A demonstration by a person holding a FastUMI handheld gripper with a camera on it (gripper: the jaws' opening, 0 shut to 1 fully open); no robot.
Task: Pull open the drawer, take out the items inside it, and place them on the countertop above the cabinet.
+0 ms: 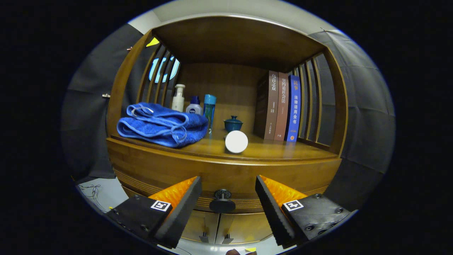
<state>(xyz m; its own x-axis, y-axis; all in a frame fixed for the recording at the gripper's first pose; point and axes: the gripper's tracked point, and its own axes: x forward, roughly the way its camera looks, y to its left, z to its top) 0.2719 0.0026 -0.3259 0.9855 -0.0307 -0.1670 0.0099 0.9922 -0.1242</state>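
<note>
gripper: fingers spread wide, holding nothing. the knob sits in the gap between the two fingers, centred, touching neither.

drawer: closed. its curved wooden front runs across just under the countertop, and the knob is fixed at the middle of it. contents are hidden behind the front. below the drawer, two cabinet doors meet at a centre seam, each with a small dark handle near the seam.

countertop: forms the floor of an open wooden alcove with slatted sides and a wooden roof.

items on the countertop, from the gripper's left to right:
- folded blue towel, lying at the left, its front edge close to the countertop edge.
- white pump bottle, upright, behind the towel.
- small white bottle with a blue cap, upright, just beside the pump bottle.
- blue tumbler, upright, at the towel's right end.
- small lidded blue cup, further back, near centre.
- white cylinder, lying on its side near the front edge with its round end facing the gripper, just ahead of the lidded cup.
- three books, upright against the right-hand slats: two brown, one blue at the far right.

floor: pale, seen to the left of the cabinet, with thin wires lying on it.
</note>
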